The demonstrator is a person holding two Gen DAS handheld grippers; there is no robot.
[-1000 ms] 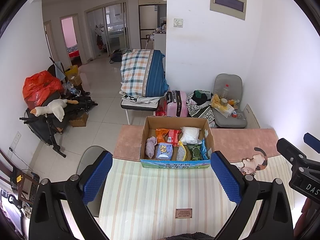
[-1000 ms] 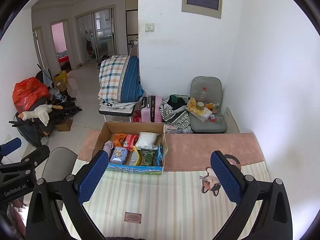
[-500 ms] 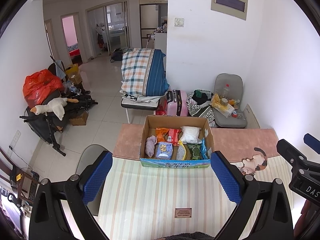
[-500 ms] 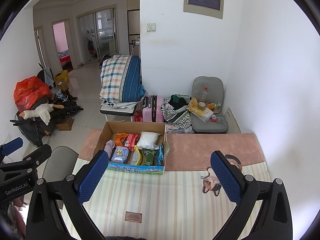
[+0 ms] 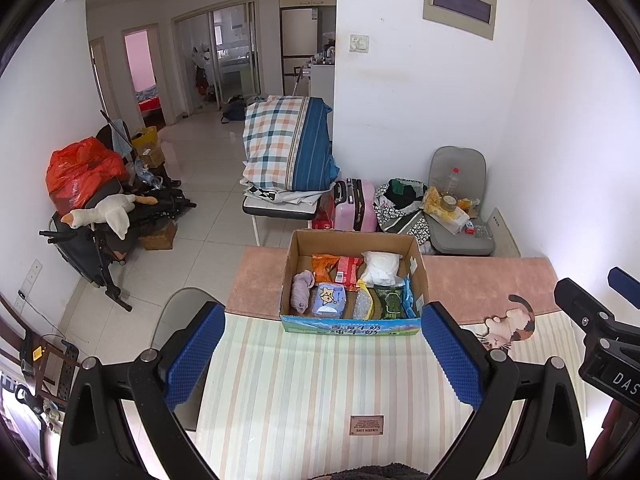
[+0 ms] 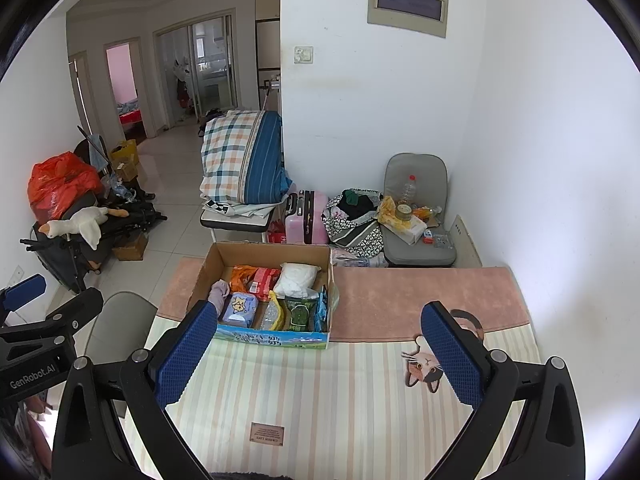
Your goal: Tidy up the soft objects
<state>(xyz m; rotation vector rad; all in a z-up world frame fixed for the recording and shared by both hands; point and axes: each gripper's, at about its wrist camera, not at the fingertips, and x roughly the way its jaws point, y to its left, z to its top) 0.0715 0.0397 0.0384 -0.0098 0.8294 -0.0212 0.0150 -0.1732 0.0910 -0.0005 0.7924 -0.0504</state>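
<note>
An open cardboard box [image 5: 352,326] stands on the striped table mat [image 5: 312,392]. It holds a purple cloth roll [image 5: 302,291], a blue tissue pack [image 5: 329,300], a white soft bag [image 5: 380,269], and orange, red and green packets. The box also shows in the right wrist view [image 6: 272,336]. My left gripper [image 5: 322,354] is open and empty, held above the mat in front of the box. My right gripper [image 6: 318,354] is open and empty, to the right of the left one, in front of the box's right corner.
A cat-shaped mat [image 6: 426,368] lies right of the box. A pink runner [image 6: 420,300] covers the table's far edge. A grey chair [image 5: 180,312] stands at the table's left. Beyond the table are a pink suitcase [image 5: 356,204], a bed with plaid bedding [image 5: 288,152] and a cluttered seat [image 5: 460,216].
Both views have shifted slightly; the right gripper has drifted a little toward the box. Both grippers stay open and empty.
</note>
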